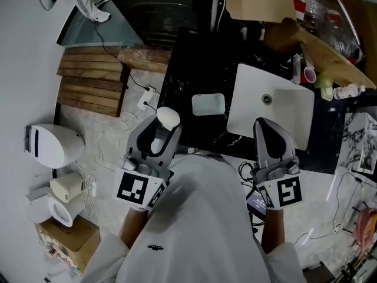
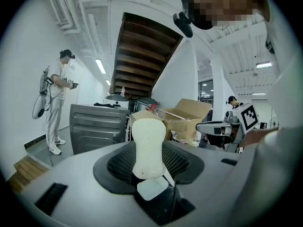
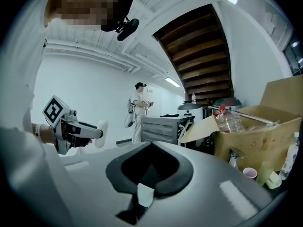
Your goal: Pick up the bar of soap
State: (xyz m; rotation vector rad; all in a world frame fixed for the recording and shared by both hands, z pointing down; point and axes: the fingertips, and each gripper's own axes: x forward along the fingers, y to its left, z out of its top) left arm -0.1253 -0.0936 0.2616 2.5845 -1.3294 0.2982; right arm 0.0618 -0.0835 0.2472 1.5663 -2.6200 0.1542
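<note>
Cream soap bar (image 2: 148,145) sits clenched in left claw (image 2: 150,170); right claw (image 3: 149,159) closed, empty.

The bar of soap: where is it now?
Head view, left side: the bar of soap is clamped in the left gripper, beside the black counter.

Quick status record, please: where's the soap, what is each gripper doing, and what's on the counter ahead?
soap: bar of soap clamped between the left gripper's jaws, held clear of the counter
left gripper: shut on the bar of soap
right gripper: jaws together, nothing between them
pale tray: empty, on the black counter
white sink: just right of the tray
task state: pick-up looks done
</note>
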